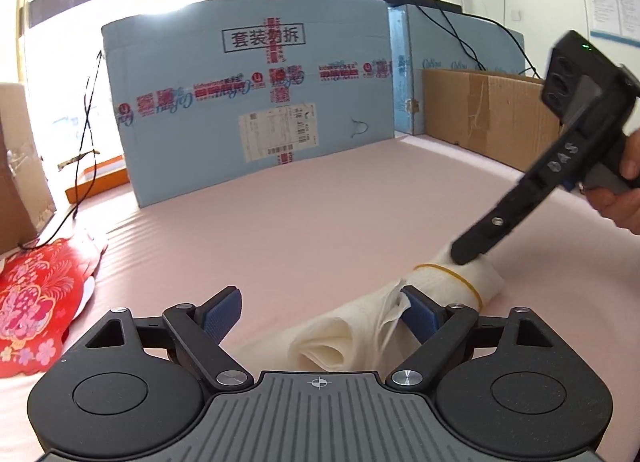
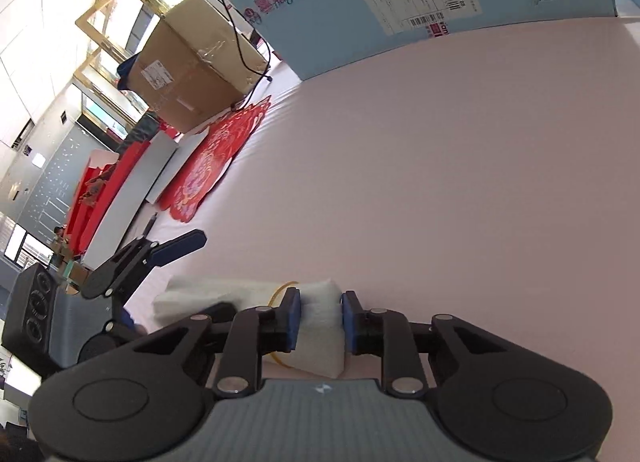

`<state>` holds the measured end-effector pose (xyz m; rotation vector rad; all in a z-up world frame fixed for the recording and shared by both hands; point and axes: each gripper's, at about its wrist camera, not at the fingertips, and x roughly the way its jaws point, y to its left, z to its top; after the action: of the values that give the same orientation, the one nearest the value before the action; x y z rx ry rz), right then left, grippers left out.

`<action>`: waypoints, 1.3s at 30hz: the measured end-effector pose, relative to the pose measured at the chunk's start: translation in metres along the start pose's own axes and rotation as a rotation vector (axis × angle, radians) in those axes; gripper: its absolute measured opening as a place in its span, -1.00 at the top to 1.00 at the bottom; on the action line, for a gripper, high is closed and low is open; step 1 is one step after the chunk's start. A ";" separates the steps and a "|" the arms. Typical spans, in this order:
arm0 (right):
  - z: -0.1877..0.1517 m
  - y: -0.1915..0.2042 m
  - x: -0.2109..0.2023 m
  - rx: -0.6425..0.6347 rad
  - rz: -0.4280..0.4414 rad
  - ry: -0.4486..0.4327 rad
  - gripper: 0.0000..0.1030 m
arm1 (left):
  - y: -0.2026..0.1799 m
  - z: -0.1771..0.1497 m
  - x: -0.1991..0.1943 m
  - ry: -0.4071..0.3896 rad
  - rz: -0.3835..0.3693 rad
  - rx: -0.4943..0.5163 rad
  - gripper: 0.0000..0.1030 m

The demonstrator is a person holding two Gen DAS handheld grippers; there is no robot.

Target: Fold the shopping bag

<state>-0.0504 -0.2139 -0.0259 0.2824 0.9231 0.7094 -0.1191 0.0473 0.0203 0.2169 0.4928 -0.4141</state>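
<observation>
A cream shopping bag (image 1: 404, 314), rolled into a soft bundle and bound by a yellow rubber band (image 1: 460, 278), lies on the pink counter (image 1: 320, 214) toward its near right part, well away from the boxes at the far edge. The left hand-held gripper (image 1: 320, 312) has its blue-padded jaws spread wide; the loose, open end of the roll sits between them, with the right pad just beside the crumpled fabric and the left pad clear of it. The right hand-held gripper (image 2: 320, 318), held by a hand (image 1: 624, 190), comes down onto the banded end of the bundle; in the right wrist view its jaws stand narrow, one pad on each side of the roll's end, but whether they actually press the cloth cannot be told. Along the far edge stand a large blue carton (image 1: 256, 102) and a brown cardboard box (image 1: 488, 114). At the left edge lies a red patterned cloth (image 1: 36, 302), with another brown box (image 2: 192, 62) behind it.
</observation>
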 end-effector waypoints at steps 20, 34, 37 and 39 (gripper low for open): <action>-0.031 0.022 -0.009 -0.256 -0.068 -0.154 0.58 | -0.101 0.006 -0.009 -0.021 0.173 0.116 0.37; -0.059 0.053 0.001 -0.572 -0.182 -0.192 0.61 | -0.139 0.003 0.027 0.249 0.486 0.490 0.48; -0.061 0.046 -0.004 -0.539 -0.149 -0.197 0.60 | -0.113 -0.001 0.030 0.311 0.576 0.401 0.48; -0.059 0.041 -0.006 -0.509 -0.126 -0.196 0.60 | -0.099 0.004 0.015 0.255 0.555 0.274 0.44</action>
<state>-0.1178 -0.1918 -0.0361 -0.1547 0.5441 0.7603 -0.1487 -0.0478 0.0058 0.6584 0.5994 0.0948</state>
